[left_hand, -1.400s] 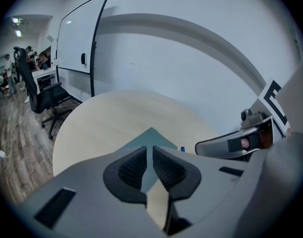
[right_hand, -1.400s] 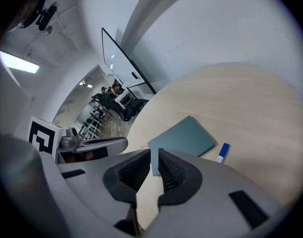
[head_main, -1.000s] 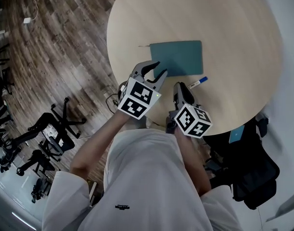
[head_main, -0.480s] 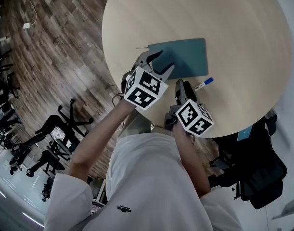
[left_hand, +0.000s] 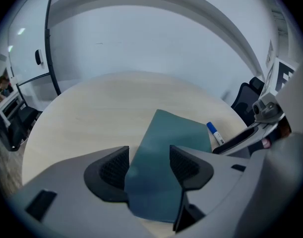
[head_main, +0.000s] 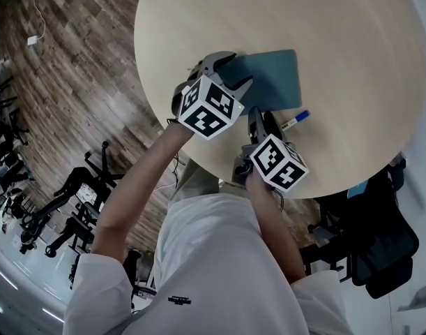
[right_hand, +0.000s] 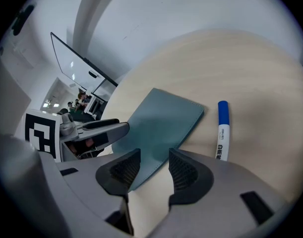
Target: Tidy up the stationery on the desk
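Observation:
A flat teal pouch (head_main: 275,75) lies on the round pale wooden table (head_main: 338,33); a white marker with a blue cap (head_main: 295,120) lies just beside its near right corner. My left gripper (head_main: 233,72) hovers over the pouch's near left end. Its jaws have just been opening and stand open, with the pouch (left_hand: 166,148) showing below the gap and nothing pressed. My right gripper (head_main: 263,118) is open near the pouch's near edge, left of the marker (right_hand: 222,130); its jaws have just been opening too, with nothing between them. The pouch (right_hand: 158,125) fills the middle of the right gripper view.
The table's near edge runs just under both hands. Office chairs (head_main: 80,187) stand on the dark wood floor at the left. A dark chair with a bag (head_main: 380,250) sits at the lower right, close to the table rim.
Both grippers have sunk toward the table and moved out over the pouch's near edge. The jaws of both have spread wider.

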